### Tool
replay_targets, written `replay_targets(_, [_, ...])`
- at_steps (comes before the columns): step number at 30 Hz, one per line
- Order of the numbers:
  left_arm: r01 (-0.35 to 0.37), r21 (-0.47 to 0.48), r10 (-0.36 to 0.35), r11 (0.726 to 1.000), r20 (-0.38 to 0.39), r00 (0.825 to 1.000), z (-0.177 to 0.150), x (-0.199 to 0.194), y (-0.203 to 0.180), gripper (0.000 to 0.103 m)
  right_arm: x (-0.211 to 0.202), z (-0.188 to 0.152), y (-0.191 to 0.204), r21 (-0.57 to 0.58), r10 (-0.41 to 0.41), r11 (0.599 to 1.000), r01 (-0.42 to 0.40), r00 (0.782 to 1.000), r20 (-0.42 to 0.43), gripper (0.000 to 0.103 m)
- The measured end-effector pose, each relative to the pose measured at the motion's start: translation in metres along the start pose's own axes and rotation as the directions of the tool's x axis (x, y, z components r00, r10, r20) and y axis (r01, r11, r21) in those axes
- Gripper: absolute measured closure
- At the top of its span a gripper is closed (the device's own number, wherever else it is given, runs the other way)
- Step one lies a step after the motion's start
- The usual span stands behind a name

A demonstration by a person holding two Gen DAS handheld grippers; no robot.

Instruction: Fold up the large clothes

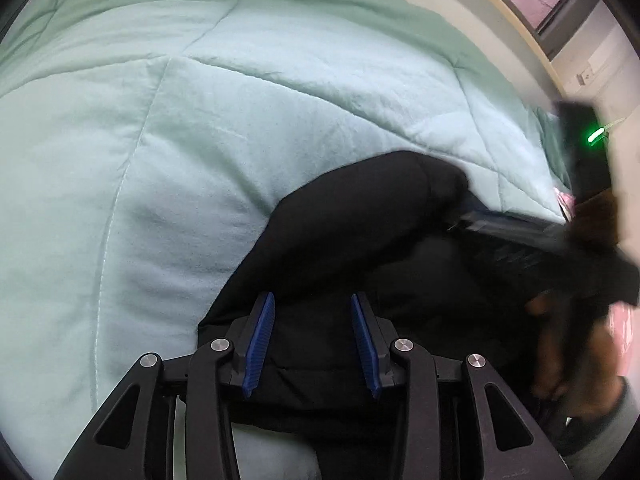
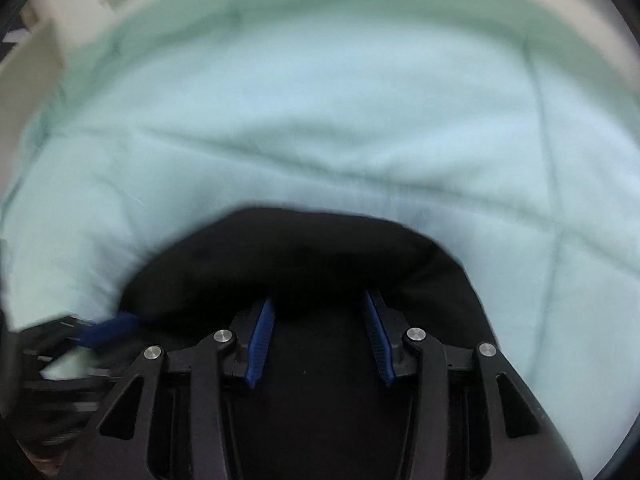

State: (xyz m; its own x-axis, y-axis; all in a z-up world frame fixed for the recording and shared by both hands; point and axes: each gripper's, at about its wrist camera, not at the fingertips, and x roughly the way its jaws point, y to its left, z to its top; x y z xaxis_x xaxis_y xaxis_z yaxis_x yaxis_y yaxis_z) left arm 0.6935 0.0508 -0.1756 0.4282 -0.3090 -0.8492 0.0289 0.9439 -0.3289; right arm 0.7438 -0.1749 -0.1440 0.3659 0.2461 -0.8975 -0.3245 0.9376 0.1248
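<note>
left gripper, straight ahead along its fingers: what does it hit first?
Most likely the black garment. The left gripper is open, with that dark cloth lying between and just beyond its fingers. Past the cloth's folded edge is the mint quilt. Depth is uncertain through the fisheye.

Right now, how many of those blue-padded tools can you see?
2. The left tool hovers open over the black garment; the right tool, also open, sits over the garment's far edge. Neither grips cloth.

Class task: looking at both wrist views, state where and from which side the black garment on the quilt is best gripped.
Probably the black garment at its rounded folded edge on the pale green quilt, approached low from the near side: the edge bulges clear of the quilt, and both open grippers already face it.
</note>
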Motion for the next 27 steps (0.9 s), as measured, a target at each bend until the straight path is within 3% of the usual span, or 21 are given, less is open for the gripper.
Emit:
replay_targets(2, [-0.013, 0.031, 0.013, 0.999, -0.003, 1.000, 0.000, 0.000, -0.004, 0.062, 0.000, -0.006, -0.004, 0.014, 0.022, 1.000, -0.022, 0.999, 0.037, 0.056])
replay_targets(5, [-0.012, 0.043, 0.013, 0.999, -0.011, 1.000, 0.003, 0.001, -0.005, 0.063, -0.008, -0.007, -0.009, 0.038, 0.032, 0.999, -0.033, 0.999, 0.022, 0.056])
replay_targets(8, [0.021, 0.038, -0.021, 0.999, 0.002, 1.000, 0.001, -0.022, -0.009, 0.063, -0.046, -0.018, -0.013, 0.041, 0.064, 0.997, -0.066, 0.998, 0.028, 0.056])
replay_targets(12, [0.075, 0.044, -0.077, 0.996, 0.055, 0.996, -0.009, -0.054, -0.010, 0.062, -0.106, -0.059, -0.016, 0.043, 0.047, 0.998, -0.050, 0.997, 0.065, 0.056])
replay_targets(14, [0.081, 0.041, -0.083, 0.996, 0.042, 0.996, -0.011, -0.053, -0.009, 0.062, -0.123, -0.080, -0.022, 0.059, 0.049, 0.997, -0.052, 0.998, 0.050, 0.056])
replay_targets(18, [0.051, 0.015, -0.050, 0.999, -0.078, 0.996, -0.015, -0.013, -0.003, 0.062, -0.098, -0.122, -0.047, 0.080, 0.009, 0.997, -0.002, 0.997, -0.078, 0.056])
replay_targets(20, [0.072, -0.013, -0.073, 0.997, -0.125, 0.990, -0.016, 0.009, 0.007, 0.063, -0.077, -0.128, -0.056, 0.125, 0.045, 0.992, -0.032, 0.993, -0.106, 0.056])
replay_targets(23, [0.094, -0.031, -0.097, 0.995, -0.122, 0.988, -0.013, 0.005, 0.011, 0.062, -0.073, -0.127, -0.065, 0.149, 0.078, 0.987, -0.063, 0.992, -0.101, 0.057])
replay_targets(27, [0.116, 0.073, -0.111, 0.991, -0.069, 0.991, -0.008, -0.027, 0.003, 0.062, -0.095, -0.119, -0.067, 0.112, 0.111, 0.989, -0.098, 0.988, -0.108, 0.055])
